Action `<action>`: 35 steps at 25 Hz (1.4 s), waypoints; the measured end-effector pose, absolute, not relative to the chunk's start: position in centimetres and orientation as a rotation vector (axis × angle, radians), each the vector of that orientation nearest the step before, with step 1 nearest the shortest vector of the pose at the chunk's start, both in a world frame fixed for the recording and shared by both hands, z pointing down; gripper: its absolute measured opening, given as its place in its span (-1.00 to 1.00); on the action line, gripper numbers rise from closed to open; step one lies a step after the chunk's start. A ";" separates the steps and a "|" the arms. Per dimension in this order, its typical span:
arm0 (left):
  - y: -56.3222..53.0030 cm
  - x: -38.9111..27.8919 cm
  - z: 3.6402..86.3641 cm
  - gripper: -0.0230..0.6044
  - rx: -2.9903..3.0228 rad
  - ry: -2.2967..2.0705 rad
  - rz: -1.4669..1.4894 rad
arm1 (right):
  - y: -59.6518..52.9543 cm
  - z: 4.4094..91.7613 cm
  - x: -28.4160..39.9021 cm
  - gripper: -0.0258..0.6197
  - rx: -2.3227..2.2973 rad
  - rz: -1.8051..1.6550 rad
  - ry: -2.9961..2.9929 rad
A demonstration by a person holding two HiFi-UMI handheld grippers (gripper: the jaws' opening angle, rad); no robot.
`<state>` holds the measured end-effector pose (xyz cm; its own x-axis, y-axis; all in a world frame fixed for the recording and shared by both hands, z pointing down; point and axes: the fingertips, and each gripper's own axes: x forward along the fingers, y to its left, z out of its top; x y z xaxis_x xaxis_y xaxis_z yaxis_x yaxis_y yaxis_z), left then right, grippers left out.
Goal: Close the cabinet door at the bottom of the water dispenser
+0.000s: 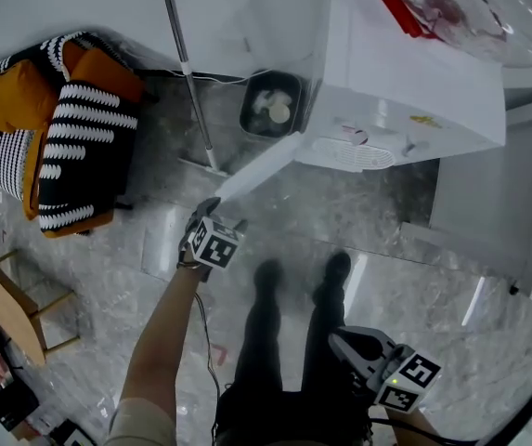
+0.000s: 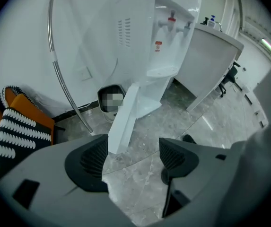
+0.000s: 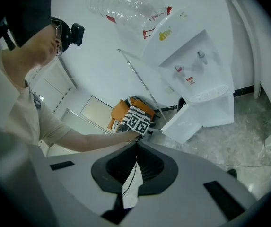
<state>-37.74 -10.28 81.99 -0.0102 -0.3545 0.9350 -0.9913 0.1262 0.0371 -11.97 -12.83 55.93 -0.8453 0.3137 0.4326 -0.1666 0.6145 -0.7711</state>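
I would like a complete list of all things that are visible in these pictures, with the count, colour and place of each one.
water dispenser: one, white, against the wall
cabinet door: one, white, at the dispenser's bottom, swung open
water bottle: one, clear with red, on top of the dispenser
bin: one, dark, by the wall beside the dispenser
pole: one, metal, leaning at the wall
cushions: a pile, orange and black-white striped, far left
counter: one, white, right of the dispenser
floor: grey marble
left gripper: one, grey, open, near the door's edge
right gripper: one, grey, shut, held low
legs: two, black, between the grippers
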 end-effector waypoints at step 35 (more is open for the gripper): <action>-9.7 -39.8 94.0 0.03 1.162 -1.219 1.116 | -16.2 60.4 -10.8 -0.87 -0.115 1.194 -2.224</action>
